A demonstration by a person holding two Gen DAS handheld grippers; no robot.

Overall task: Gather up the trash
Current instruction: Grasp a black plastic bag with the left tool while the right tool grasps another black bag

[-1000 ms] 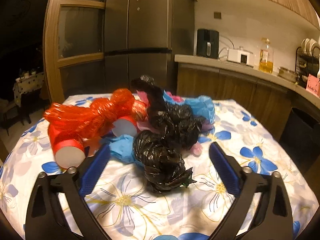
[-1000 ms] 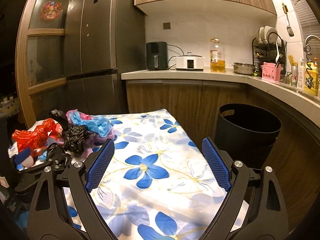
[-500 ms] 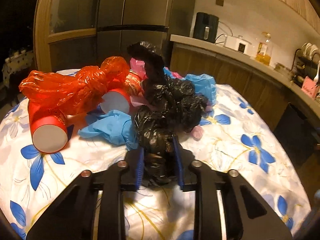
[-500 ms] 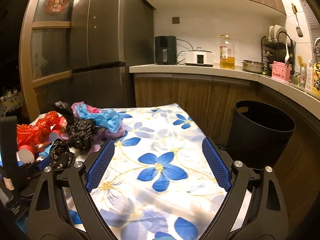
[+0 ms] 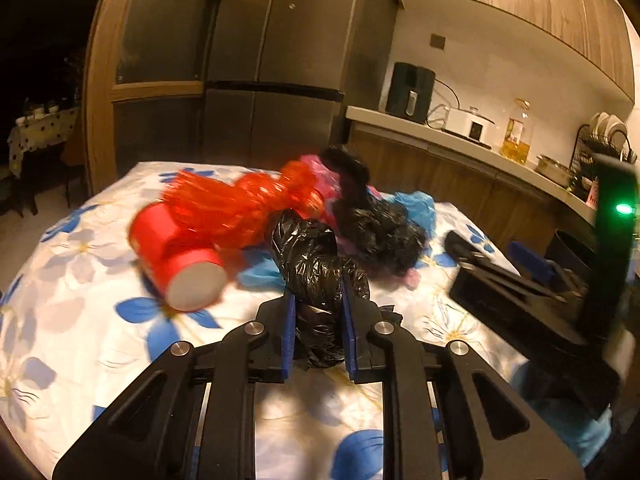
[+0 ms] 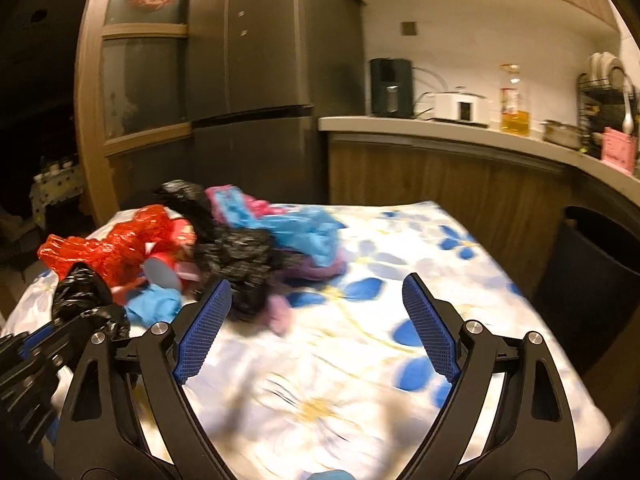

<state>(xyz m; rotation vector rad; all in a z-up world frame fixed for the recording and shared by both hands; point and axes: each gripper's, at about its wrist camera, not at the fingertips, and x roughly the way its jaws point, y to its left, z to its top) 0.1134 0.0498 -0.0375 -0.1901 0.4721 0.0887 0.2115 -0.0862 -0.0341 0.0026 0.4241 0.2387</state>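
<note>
My left gripper (image 5: 318,334) is shut on a crumpled black plastic bag (image 5: 316,264) and holds it just above the flowered tablecloth (image 5: 80,320). Behind it lies a pile of trash: a red cup (image 5: 176,256), a red plastic bag (image 5: 240,204), another black bag (image 5: 380,228), blue plastic (image 5: 416,204) and pink plastic. My right gripper (image 6: 316,328) is open and empty, over the cloth to the right of the pile (image 6: 248,248). The held black bag also shows in the right wrist view (image 6: 80,296).
A dark waste bin (image 6: 592,280) stands on the floor right of the table. A wooden counter (image 6: 460,128) with appliances and an oil bottle runs behind. A tall fridge (image 6: 248,80) stands at the back. The right gripper's body (image 5: 560,312) shows at the right of the left wrist view.
My left gripper closed on the black bag and has lifted it off the cloth. My right gripper has swung left toward the pile, still open.
</note>
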